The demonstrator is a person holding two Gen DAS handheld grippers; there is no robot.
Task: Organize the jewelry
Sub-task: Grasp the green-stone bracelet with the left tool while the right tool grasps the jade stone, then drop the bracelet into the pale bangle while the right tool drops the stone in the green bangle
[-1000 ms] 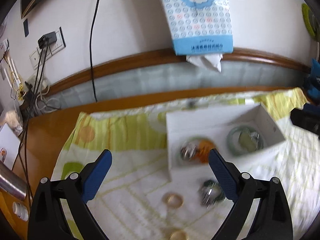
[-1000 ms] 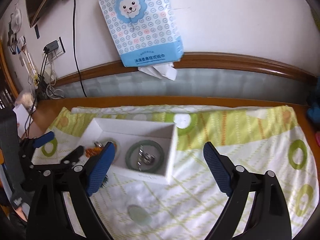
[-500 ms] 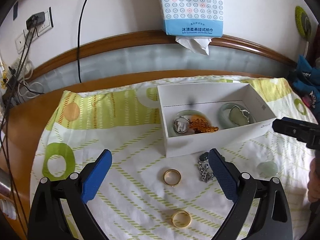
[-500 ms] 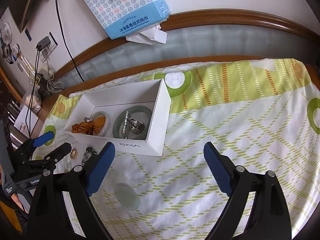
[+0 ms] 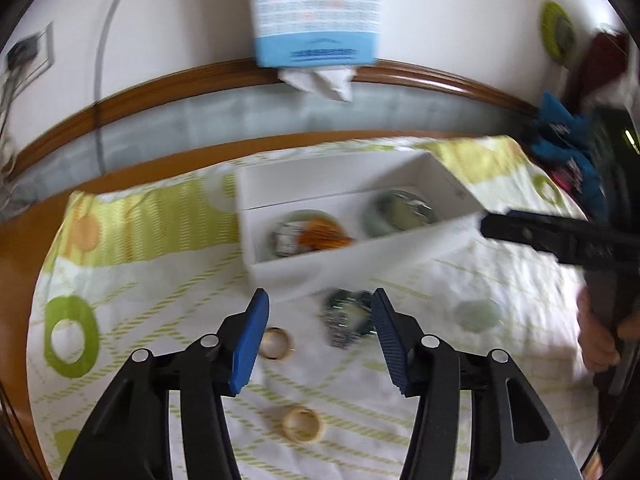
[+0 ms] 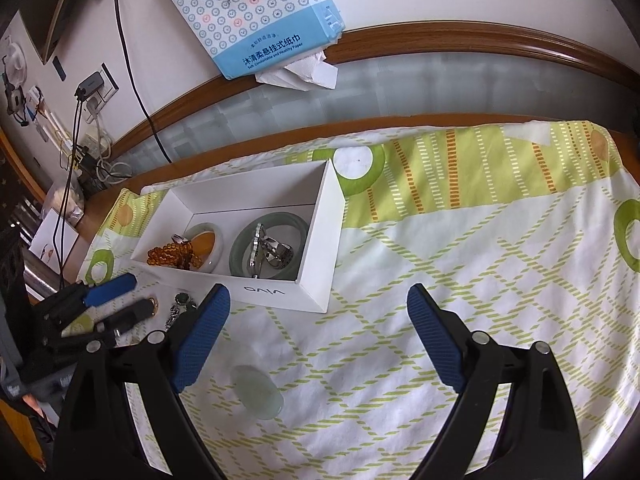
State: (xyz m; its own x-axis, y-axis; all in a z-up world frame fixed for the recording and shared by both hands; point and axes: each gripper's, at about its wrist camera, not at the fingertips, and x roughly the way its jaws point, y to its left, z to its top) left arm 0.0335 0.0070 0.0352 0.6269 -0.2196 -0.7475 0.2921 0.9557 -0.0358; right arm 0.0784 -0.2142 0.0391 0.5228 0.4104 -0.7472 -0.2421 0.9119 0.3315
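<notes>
A white box [image 5: 360,256] [image 6: 316,280] on the patterned cloth holds a green bangle [image 6: 272,246], silver pieces and amber beads [image 6: 172,256]. In front of it lie a dark green and silver jewel [image 5: 346,320] [image 6: 182,306], two gold rings [image 5: 276,343] [image 5: 302,424] and a pale green oval stone [image 5: 478,314] [image 6: 256,396]. My left gripper [image 5: 320,332] is open and empty, low over the cloth between the near ring and the jewel. My right gripper [image 6: 316,340] is open and empty, hovering in front of the box above the oval stone.
A blue tissue pack [image 6: 248,12] hangs on the wall behind. Cables and a wall socket [image 6: 94,84] are at the left. The wooden table edge [image 5: 24,240] shows left of the cloth. Blue and dark items [image 5: 568,148] sit at the far right.
My left gripper has narrowed its opening and dropped closer to the cloth, toward the ring and jewel. My right gripper has shifted slightly; the box looks nearer.
</notes>
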